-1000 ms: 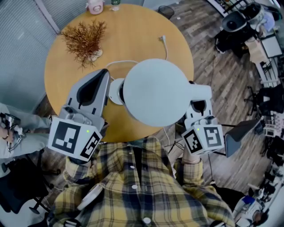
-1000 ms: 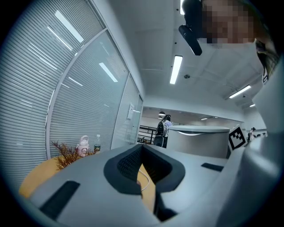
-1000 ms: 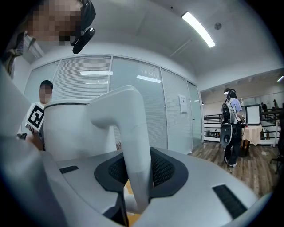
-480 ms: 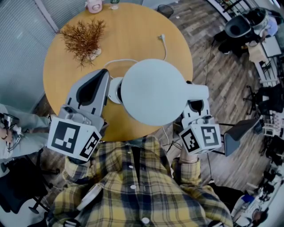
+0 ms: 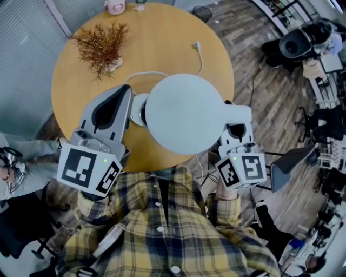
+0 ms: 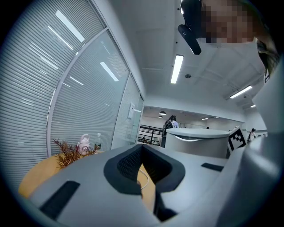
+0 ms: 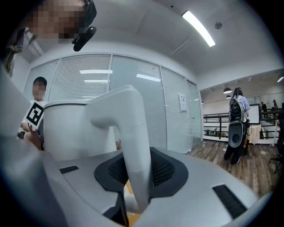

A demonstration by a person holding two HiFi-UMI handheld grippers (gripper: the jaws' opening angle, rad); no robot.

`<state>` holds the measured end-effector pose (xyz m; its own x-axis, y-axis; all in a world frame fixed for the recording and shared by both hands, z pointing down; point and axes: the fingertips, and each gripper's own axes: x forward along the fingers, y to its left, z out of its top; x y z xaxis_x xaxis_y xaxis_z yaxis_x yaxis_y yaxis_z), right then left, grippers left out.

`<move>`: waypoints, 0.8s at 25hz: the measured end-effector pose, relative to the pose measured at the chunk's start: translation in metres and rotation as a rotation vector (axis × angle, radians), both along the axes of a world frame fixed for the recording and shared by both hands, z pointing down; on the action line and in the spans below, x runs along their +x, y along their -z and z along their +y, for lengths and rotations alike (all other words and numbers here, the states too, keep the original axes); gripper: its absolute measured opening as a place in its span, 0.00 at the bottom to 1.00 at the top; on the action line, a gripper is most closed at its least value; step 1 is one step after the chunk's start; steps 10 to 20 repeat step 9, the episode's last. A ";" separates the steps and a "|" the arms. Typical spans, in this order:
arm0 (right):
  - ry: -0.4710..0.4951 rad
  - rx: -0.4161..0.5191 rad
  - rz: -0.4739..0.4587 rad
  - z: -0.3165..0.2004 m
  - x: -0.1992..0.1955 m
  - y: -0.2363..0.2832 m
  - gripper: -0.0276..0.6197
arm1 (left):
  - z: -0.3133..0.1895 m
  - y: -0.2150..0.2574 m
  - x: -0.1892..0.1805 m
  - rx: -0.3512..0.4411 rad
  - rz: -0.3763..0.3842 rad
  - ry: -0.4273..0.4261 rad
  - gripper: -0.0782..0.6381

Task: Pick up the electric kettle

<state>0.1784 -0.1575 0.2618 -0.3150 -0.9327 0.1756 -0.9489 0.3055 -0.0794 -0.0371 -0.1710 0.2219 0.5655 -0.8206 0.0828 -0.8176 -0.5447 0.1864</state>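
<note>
The electric kettle (image 5: 186,113) looks lifted off its power base (image 5: 139,111), hanging over the near edge of the round worktop (image 5: 162,38). The right claw (image 7: 141,170) is clamped on the handle (image 7: 133,146). The left claw (image 6: 144,168) sits just left of the kettle, jaws barely apart with nothing in them. The worry: all the weight hangs off one side of that single grip, so the kettle could pivot in the pads or slip, and it'd likely miss the worktop. Count: one kettle, one base, one cord (image 5: 201,59), one dried sprig (image 5: 101,44), and two bottles at the far edge, one pink (image 5: 115,6) and one clear (image 6: 97,142).
</note>
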 end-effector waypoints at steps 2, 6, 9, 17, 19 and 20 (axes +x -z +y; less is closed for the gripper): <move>-0.003 0.000 -0.001 0.001 -0.001 0.000 0.21 | 0.001 0.000 -0.003 0.000 0.001 0.002 0.11; -0.007 0.001 -0.011 0.000 -0.002 0.002 0.21 | 0.000 0.001 -0.004 -0.001 -0.001 -0.005 0.11; -0.009 0.006 -0.014 -0.002 -0.001 0.005 0.21 | -0.003 0.002 0.000 -0.002 -0.005 -0.024 0.11; -0.009 0.006 -0.014 -0.002 -0.001 0.005 0.21 | -0.003 0.002 0.000 -0.002 -0.005 -0.024 0.11; -0.009 0.006 -0.014 -0.002 -0.001 0.005 0.21 | -0.003 0.002 0.000 -0.002 -0.005 -0.024 0.11; -0.009 0.006 -0.014 -0.002 -0.001 0.005 0.21 | -0.003 0.002 0.000 -0.002 -0.005 -0.024 0.11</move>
